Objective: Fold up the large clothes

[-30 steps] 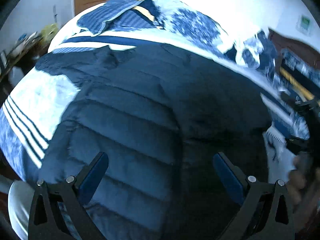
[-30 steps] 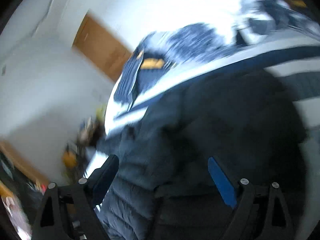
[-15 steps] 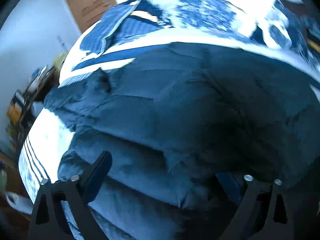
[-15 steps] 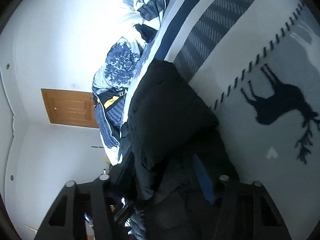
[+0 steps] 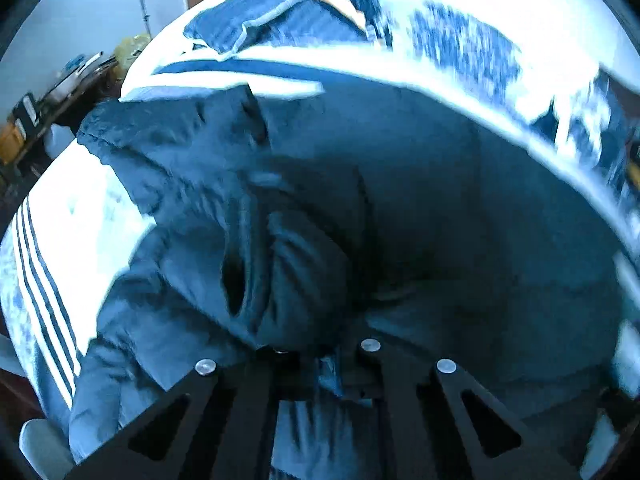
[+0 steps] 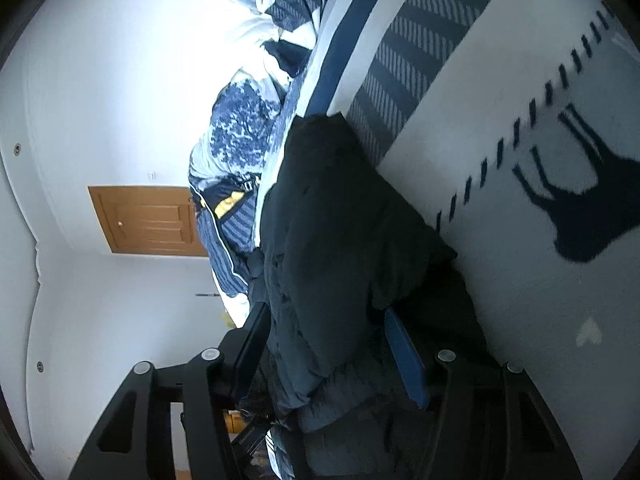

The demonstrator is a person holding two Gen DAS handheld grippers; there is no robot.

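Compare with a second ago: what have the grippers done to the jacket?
The left gripper, open then, has shut on a fold of the dark jacket. The right gripper rolled sideways and pinched the jacket's edge. The jacket stays on the patterned bedspread.

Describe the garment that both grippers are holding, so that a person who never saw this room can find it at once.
Find the bed with the white and blue patterned cover. On it lies a dark navy quilted puffer jacket, bunched up. Unlike the striped and printed bedding beyond it, it is plain, padded and stitched in horizontal bands.
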